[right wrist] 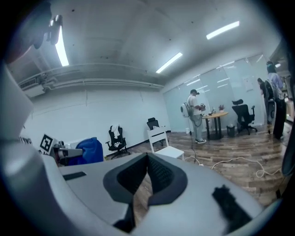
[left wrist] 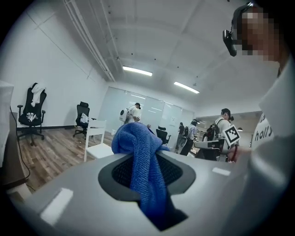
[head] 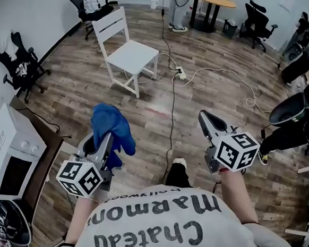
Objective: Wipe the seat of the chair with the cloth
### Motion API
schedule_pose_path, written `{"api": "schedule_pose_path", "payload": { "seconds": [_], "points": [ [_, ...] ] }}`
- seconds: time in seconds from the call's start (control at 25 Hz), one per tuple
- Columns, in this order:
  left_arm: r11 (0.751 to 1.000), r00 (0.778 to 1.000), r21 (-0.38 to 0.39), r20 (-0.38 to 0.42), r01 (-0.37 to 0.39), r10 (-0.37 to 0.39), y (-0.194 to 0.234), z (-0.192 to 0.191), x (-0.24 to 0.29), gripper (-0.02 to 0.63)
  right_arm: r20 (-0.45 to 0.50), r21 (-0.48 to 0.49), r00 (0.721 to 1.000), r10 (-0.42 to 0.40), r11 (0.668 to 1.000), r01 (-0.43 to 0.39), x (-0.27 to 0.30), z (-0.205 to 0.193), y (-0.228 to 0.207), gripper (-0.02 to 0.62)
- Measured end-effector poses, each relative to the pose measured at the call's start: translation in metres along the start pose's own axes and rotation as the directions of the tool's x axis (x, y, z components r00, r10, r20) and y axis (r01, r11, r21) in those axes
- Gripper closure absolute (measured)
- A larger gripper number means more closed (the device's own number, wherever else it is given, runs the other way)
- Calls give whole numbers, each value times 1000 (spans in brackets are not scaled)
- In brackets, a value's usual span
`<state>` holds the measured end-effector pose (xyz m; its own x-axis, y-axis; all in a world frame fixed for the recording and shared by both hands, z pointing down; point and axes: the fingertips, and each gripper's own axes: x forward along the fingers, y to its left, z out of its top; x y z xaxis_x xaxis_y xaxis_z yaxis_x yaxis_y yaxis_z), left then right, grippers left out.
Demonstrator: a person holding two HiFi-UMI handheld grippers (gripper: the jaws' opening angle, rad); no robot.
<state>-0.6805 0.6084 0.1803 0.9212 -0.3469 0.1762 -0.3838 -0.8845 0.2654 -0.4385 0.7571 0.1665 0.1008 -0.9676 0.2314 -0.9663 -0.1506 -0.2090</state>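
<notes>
Wood-plank office floor (head: 210,93): white chair (head: 129,54) stands well ahead, its seat untouched, wiping not begun. Left gripper (left wrist: 147,177) jaws clamp the blue cloth (left wrist: 138,152). Right gripper (right wrist: 146,179) jaws together, empty. Approach and wiping remain.

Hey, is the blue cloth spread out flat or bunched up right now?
Bunched up. The blue cloth is crumpled into a wad and clamped in the left tongs, apart from the white chair, not laid on anything.

Wood floor (head: 224,51), white wall (head: 25,3), black office chairs (head: 87,0)
</notes>
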Motion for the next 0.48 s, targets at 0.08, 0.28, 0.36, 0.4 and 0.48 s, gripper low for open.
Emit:
{"api": "schedule_pose_path", "payload": {
  "seconds": [0.08, 0.28, 0.36, 0.4, 0.48],
  "points": [
    [1000, 1000, -3, 8, -28, 28, 5, 5, 26, 500, -18, -40, 1000, 2, 999, -3, 18, 4, -24, 581],
    [998, 998, 3, -2, -69, 69, 2, 19, 99, 499, -31, 32, 999, 33, 999, -32, 55, 24, -102, 581],
    [996, 995, -1, 14, -94, 94, 3, 27, 129, 499, -39, 30, 997, 60, 998, -59, 73, 37, -133, 581],
    [995, 994, -5, 26, -103, 103, 5, 30, 144, 499, -40, 19, 997, 70, 997, -69, 82, 44, -148, 581],
    [992, 991, -26, 60, -120, 121, 7, 36, 177, 499, -41, -8, 996, 81, 997, -81, 99, 57, -178, 581]
  ]
}}
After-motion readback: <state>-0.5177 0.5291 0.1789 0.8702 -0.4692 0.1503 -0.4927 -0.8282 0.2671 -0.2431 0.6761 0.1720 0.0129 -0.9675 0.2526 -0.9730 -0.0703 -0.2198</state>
